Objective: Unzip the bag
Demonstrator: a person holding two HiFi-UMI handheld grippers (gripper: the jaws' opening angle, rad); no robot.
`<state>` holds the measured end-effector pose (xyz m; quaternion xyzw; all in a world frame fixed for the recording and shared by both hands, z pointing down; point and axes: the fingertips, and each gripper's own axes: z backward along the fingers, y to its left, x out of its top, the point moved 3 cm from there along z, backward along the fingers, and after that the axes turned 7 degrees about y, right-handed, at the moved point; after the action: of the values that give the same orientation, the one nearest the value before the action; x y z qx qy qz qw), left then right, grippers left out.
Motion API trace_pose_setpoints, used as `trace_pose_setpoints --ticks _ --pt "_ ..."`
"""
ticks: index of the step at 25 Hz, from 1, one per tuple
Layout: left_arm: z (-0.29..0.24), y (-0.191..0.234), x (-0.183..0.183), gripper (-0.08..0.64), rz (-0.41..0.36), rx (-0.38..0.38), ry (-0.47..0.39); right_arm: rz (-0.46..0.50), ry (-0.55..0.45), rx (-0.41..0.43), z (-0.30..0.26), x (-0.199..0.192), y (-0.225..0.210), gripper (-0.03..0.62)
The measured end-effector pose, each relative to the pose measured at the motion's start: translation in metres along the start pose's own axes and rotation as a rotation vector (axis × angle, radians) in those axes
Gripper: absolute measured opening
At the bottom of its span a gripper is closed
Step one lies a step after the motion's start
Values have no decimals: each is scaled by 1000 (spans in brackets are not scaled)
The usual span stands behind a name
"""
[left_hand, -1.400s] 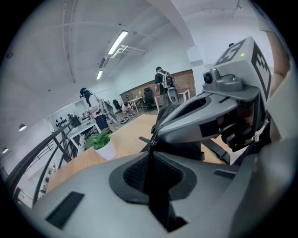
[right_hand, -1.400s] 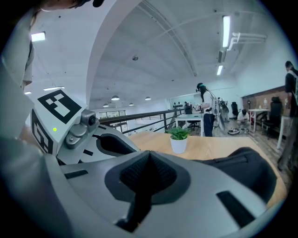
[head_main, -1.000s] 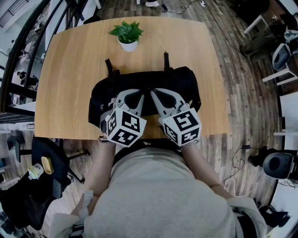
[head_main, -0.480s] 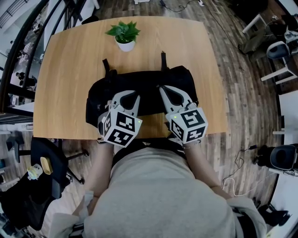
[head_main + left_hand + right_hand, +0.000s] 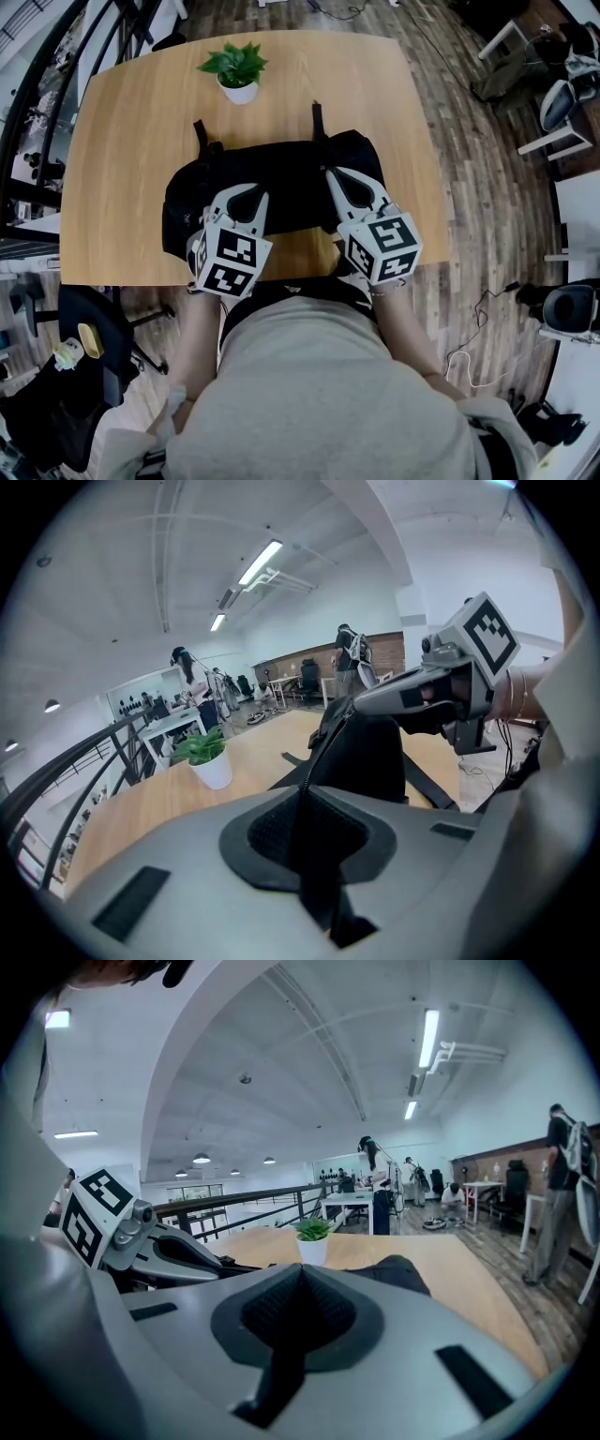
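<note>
Now left hand-held gripper (image 5: 247,193) pinches bag (image 5: 292,172).

Wears a pale grey short-sleeved T-shirt (image 5: 323,375); bears grey-white left gripper (image 5: 247,191) and right gripper (image 5: 338,175) with black-and-white marker cubes (image 5: 228,264).

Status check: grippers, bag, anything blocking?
Left gripper shut on bag at its zipper. Right gripper shut at bag's top, pull not visible. Potted plant stands apart, behind bag.

Bare table (image 5: 112,141) L & R of bag (image 5: 281,178), plant (image 5: 234,70) behind
</note>
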<state>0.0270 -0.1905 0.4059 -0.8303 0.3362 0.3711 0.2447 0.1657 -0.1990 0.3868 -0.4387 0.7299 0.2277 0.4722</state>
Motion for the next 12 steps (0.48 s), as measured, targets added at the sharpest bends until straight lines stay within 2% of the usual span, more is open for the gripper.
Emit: trace_pose_setpoints --ticks 12 --pt "1 0 2 41 11 11 2 -20 -14 -58 11 3 -25 11"
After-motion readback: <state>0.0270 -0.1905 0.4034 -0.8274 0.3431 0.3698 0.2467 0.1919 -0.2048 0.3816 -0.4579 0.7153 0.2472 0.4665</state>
